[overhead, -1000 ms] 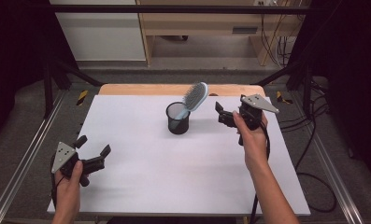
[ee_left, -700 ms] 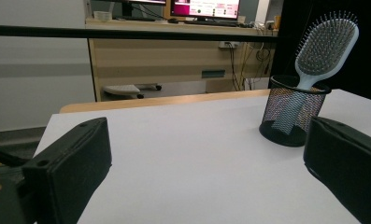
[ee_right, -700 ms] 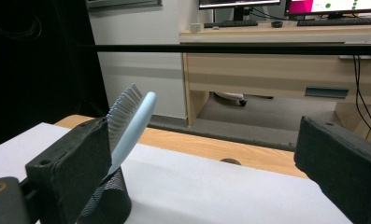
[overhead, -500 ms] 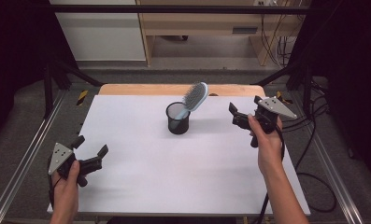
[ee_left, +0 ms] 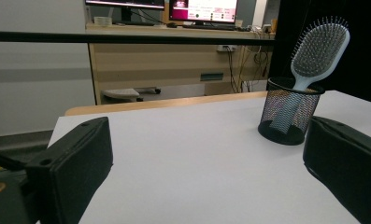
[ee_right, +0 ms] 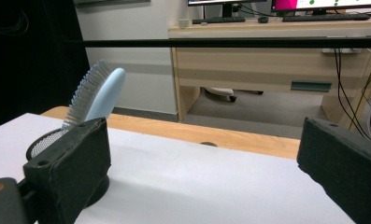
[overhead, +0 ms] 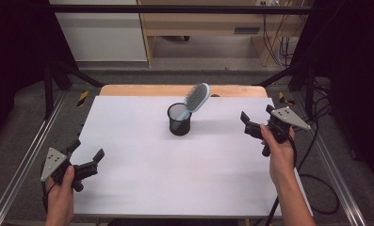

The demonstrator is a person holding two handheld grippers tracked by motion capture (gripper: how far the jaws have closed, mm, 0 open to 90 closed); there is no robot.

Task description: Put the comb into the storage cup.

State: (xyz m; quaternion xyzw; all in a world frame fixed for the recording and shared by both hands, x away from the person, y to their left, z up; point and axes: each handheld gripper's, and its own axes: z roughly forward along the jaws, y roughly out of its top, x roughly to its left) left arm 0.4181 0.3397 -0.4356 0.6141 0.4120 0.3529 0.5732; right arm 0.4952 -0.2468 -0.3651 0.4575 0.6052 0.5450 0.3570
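Pale blue plastic forms the back and handle of the hairbrush [overhead: 196, 97], which stands handle-down in the black mesh cup [overhead: 179, 119], its bristled head leaning over the rim toward the far right corner of the white worktop [overhead: 175, 174]. The cup sits near the middle of the far edge. The right tool [overhead: 256, 122] hangs above the right edge, level with the cup but well apart from it, jaws spread and holding nothing. The left tool [overhead: 85, 159] rests low at the near left corner, jaws likewise spread and empty; its view shows the brush head [ee_left: 319, 45] rising clear above the cup [ee_left: 289, 112].

The work appears finished, with the brush housed in the cup and both tools clear of it. Were the brush to be lifted again, the right tool is the better placed. It should approach from the side and close on the handle just above the rim, since the bristles offer poor purchase. The lift should follow the brush's own lean. A light mesh cup is likely to tip or slide if the handle drags on its wall, so the left tool could steady it.
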